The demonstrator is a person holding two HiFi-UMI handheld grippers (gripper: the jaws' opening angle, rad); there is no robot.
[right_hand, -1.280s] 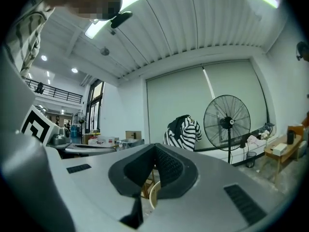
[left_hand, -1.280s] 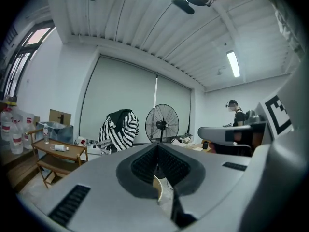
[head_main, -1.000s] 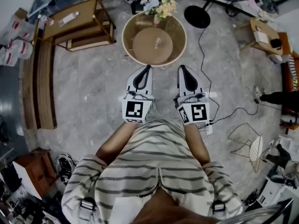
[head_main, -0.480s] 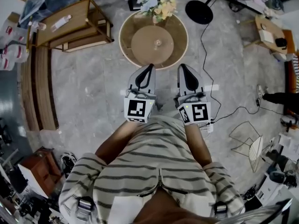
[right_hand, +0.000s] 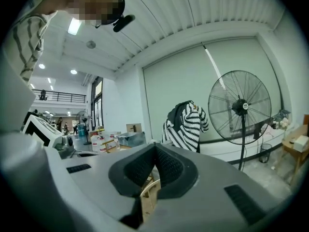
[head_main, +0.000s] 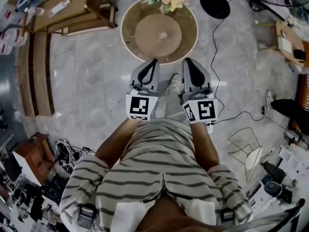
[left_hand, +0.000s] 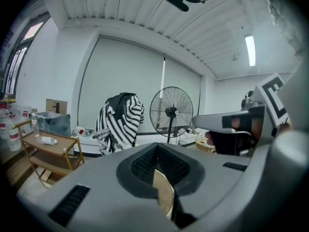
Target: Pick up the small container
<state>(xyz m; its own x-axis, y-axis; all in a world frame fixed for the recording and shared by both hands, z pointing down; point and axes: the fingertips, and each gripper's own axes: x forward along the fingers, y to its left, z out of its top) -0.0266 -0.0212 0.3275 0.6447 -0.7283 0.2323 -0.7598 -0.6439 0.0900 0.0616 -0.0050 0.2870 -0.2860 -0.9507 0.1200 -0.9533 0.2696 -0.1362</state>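
Starting from the left hand-held gripper (head_main: 153, 62) and the right hand-held gripper (head_main: 187, 62), both pairs of jaws are seen pressed together with nothing between them. The tips have been carried up to the near rim of the round surface (head_main: 128, 30), which lay farther ahead a second ago. The small container (head_main: 163, 35), taken to be the tiny pale object at the centre though it is too small to be made out surely, is left untouched, so the approach is judged nearly done and the jaws are yet to be opened.
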